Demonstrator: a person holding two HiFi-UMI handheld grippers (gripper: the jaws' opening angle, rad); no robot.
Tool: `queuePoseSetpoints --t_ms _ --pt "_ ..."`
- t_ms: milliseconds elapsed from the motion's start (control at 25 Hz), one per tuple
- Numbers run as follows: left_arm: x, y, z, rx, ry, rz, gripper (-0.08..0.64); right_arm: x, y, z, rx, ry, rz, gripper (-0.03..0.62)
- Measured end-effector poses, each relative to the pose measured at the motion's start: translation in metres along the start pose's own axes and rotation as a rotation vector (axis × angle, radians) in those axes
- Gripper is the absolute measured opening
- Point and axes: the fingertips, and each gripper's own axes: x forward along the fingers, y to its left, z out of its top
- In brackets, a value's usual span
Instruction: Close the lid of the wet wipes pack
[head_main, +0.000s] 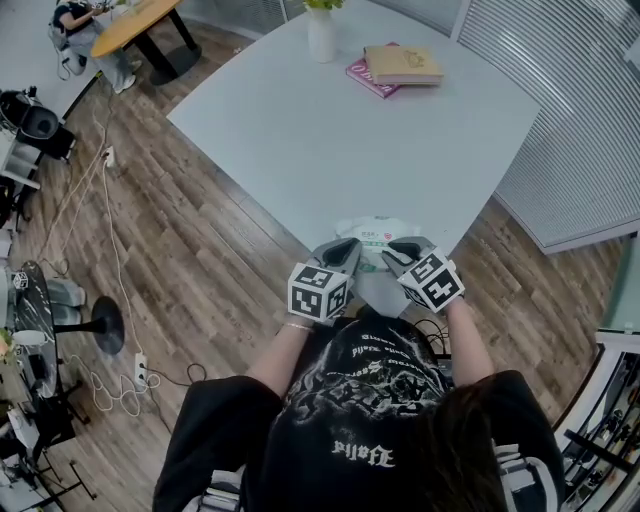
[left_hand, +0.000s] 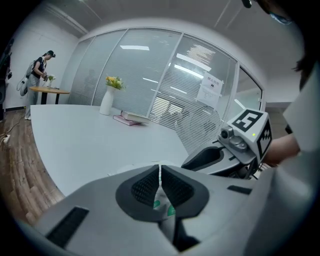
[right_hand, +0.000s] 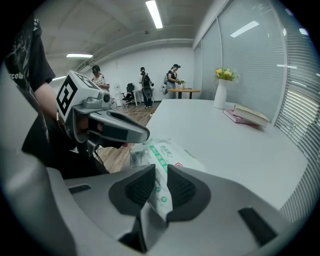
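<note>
The wet wipes pack (head_main: 374, 233), white with green print, lies at the near corner of the white table (head_main: 400, 140). My left gripper (head_main: 346, 251) is at its left end and my right gripper (head_main: 399, 251) at its right end. In the left gripper view the left gripper (left_hand: 160, 173) is shut on a thin white edge of the pack (left_hand: 161, 201). In the right gripper view the right gripper (right_hand: 161, 176) is pinched on the pack (right_hand: 167, 150), with the left gripper (right_hand: 134, 133) just beyond. I cannot tell how the lid stands.
A white vase with flowers (head_main: 321, 35) and two stacked books (head_main: 396, 66) stand at the table's far side. Wood floor with cables (head_main: 110, 260) lies to the left. A glass wall with blinds (head_main: 580, 110) runs on the right. People stand by a far round table (right_hand: 182, 90).
</note>
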Motion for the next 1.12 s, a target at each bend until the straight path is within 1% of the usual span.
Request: queuePoseSetpoints --t_ms 120,280,360,440,480,520,680,720,880,960,1040,1120 --pt "0.007 -0.009 -0.003 0.034 0.03 -0.022 0.015 0.005 0.005 -0.001 0.017 0.008 0.024 0.071" --pt "0.009 -0.01 -0.009 0.035 0.056 -0.01 0.015 0.014 0.013 -0.003 0.042 0.029 0.076 0.055" --pt "0.007 -0.005 -0.011 0.018 0.055 0.008 0.015 0.016 0.013 -0.002 0.048 0.034 0.081 0.047" --pt "0.004 0.004 -0.012 -0.017 0.048 0.035 0.015 0.018 0.013 0.002 0.085 0.019 0.1 0.024" --pt "0.002 0.008 -0.013 -0.035 0.046 0.049 0.015 0.019 0.014 0.003 0.11 0.013 0.115 -0.001" --pt "0.0 0.011 -0.015 -0.05 0.046 0.06 0.014 0.02 0.015 0.003 0.128 0.015 0.124 -0.001" --pt "-0.004 0.015 -0.022 -0.075 0.05 0.08 0.015 0.027 0.017 -0.002 0.127 0.058 0.098 -0.002" --pt "-0.005 0.016 -0.023 -0.076 0.053 0.082 0.014 0.028 0.017 -0.003 0.141 0.064 0.09 -0.002" --pt "-0.008 0.015 -0.028 -0.072 0.062 0.082 0.014 0.031 0.015 -0.004 0.286 0.06 0.093 -0.002" --pt "-0.01 0.014 -0.03 -0.07 0.064 0.082 0.015 0.032 0.015 -0.004 0.34 0.06 0.101 -0.002" --pt "-0.012 0.013 -0.032 -0.068 0.062 0.08 0.014 0.033 0.016 -0.004 0.346 0.056 0.088 -0.002" --pt "-0.014 0.011 -0.032 -0.064 0.058 0.075 0.015 0.032 0.014 -0.004 0.33 0.027 0.06 -0.002"
